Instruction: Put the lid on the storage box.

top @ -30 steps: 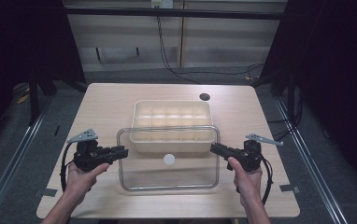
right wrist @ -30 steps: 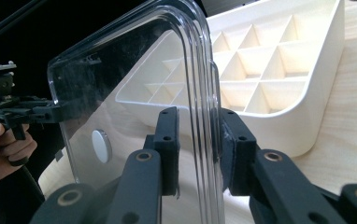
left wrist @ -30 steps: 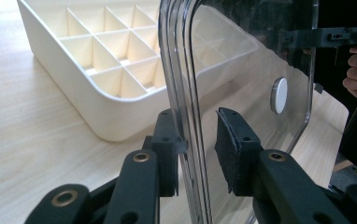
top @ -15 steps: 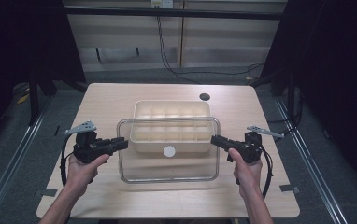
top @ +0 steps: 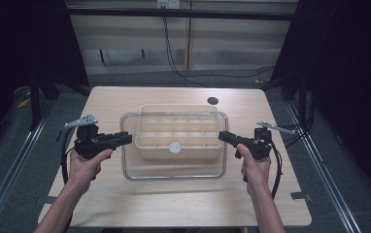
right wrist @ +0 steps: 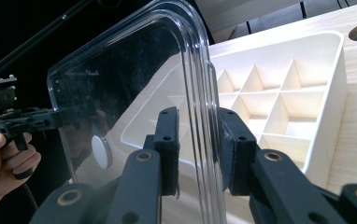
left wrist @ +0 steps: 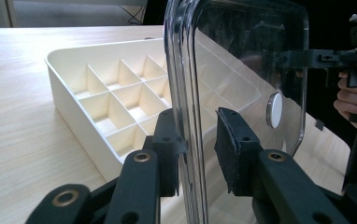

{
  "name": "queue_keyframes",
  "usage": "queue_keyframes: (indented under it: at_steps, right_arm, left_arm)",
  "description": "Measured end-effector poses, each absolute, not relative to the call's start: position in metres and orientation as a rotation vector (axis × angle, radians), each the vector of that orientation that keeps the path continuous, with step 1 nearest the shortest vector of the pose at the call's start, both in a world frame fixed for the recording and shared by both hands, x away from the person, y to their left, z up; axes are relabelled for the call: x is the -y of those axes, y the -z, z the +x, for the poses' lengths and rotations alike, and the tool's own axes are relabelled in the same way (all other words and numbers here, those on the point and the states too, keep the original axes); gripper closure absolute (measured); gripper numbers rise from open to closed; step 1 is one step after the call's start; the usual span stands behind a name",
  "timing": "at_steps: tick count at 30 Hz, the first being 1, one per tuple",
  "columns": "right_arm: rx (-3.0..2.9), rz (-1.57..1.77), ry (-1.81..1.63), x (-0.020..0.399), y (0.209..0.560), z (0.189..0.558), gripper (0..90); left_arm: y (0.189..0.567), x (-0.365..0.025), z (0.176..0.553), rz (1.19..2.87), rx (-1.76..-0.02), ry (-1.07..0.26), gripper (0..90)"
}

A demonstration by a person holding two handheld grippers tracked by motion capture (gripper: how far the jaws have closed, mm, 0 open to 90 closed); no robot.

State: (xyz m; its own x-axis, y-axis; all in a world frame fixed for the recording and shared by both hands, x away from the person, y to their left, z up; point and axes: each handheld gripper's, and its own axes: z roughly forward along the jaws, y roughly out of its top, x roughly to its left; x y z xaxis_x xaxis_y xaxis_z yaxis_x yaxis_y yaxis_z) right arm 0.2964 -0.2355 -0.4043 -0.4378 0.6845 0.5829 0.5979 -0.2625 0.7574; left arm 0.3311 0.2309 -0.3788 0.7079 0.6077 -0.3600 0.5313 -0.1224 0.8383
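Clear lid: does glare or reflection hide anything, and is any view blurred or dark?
High view: evenly lit table, dark surroundings, soft overall; the clear lid casts a faint shadow. Left gripper view: the lid mirrors darkness, yet the divided tray stays sharp. Right gripper view: dark reflections veil the lid; near jaws slightly soft.
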Motion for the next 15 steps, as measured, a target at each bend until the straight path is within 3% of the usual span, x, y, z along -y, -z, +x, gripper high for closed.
queue_keyframes:
  at_steps: [15]
  right_arm:
    - [-1.825, 1.626, -1.854, 0.239, 0.395, 0.314, 71.5]
  left_arm:
    - [0.364, -0.227, 0.349, 1.751, -0.909, -0.096, 70.2]
